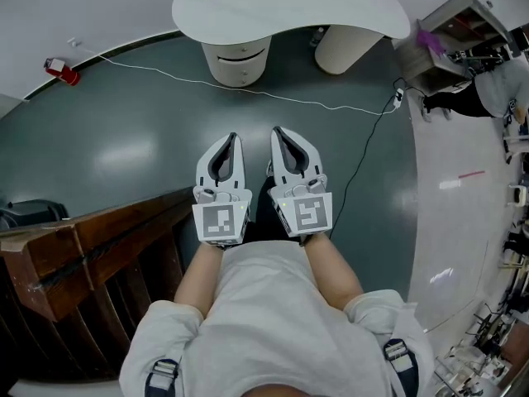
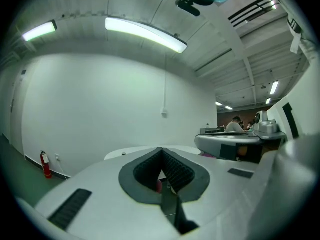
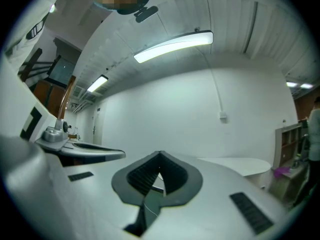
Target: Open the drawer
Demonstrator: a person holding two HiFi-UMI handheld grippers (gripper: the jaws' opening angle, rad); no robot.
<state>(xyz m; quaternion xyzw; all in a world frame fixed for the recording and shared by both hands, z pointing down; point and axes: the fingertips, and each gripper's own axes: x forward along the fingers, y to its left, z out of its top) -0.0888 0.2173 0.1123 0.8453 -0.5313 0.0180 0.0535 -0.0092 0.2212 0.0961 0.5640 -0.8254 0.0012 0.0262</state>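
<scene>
A white rounded drawer cabinet [image 1: 238, 56] stands under a curved white table [image 1: 289, 7] at the far side of the grey-green floor. The table top also shows low in the left gripper view [image 2: 131, 151] and in the right gripper view [image 3: 235, 164]. I hold both grippers side by side, level, in front of my body and well short of the cabinet. The left gripper [image 1: 234, 136] [image 2: 161, 150] is shut with nothing between its jaws. The right gripper [image 1: 275, 130] [image 3: 160, 154] is shut and empty too.
A dark wooden piece of furniture [image 1: 83, 255] stands close at my left. A white cable [image 1: 248, 91] runs across the floor ahead. A red fire extinguisher [image 1: 62, 70] sits by the far left wall. A long white bench [image 1: 463, 197] and a shelf unit [image 1: 455, 40] line the right.
</scene>
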